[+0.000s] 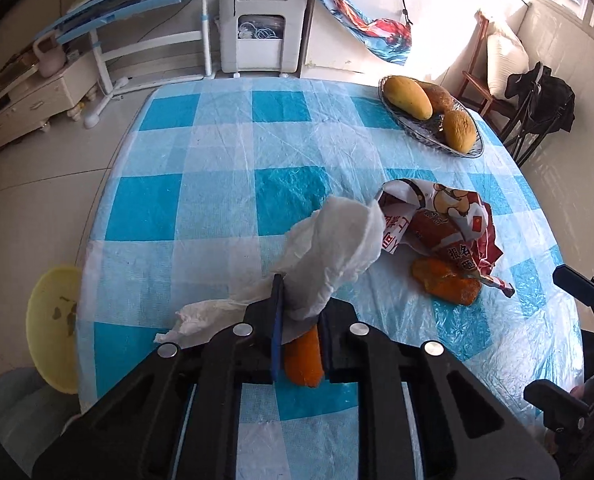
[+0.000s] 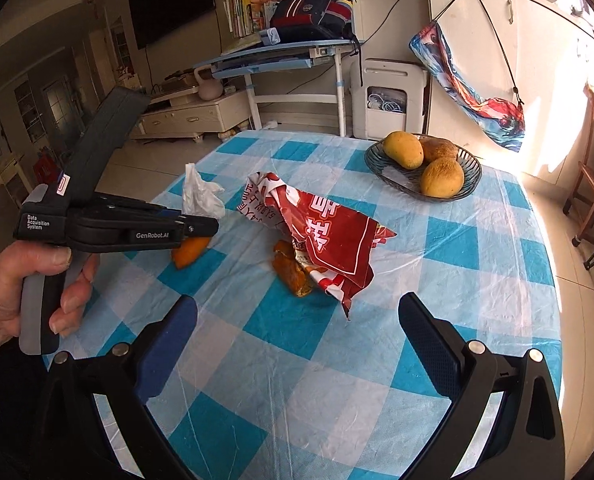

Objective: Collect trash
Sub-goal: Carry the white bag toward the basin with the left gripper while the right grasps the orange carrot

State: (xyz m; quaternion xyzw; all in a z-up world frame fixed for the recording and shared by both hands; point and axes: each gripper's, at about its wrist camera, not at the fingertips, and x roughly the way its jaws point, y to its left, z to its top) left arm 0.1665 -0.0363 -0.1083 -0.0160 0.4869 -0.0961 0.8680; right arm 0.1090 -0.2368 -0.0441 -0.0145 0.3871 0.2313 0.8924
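Between the blue pads of the left gripper [image 1: 299,320], a crumpled white paper tissue [image 1: 333,240] is clamped near its lower end, its bulk standing up above the closed jaws. Just beneath them, an orange strip of fruit peel [image 1: 303,360] lies on the blue-and-white checked plastic tablecloth [image 1: 217,200]; whether the peel is also caught by the pads cannot be told from the left wrist view, though in the right wrist view it appears to rest on the cloth. Near the tissue, a crumpled red-and-white printed wrapper [image 1: 437,220] and a second, larger piece of orange peel [image 1: 445,280] are left uncollected. Farther off, a dark glass bowl [image 1: 473,152] of yellow mangoes is set near the table's far edge. A yellow plastic basin [image 1: 51,328] is seen below the table's left side and is judged the likely place for trash. The right gripper [image 2: 297,344] is held wide apart and empty over the cloth. For a clean lift, the tissue should be raised straight up with the grip kept firm, so that the loose tail is not dragged across the peel.
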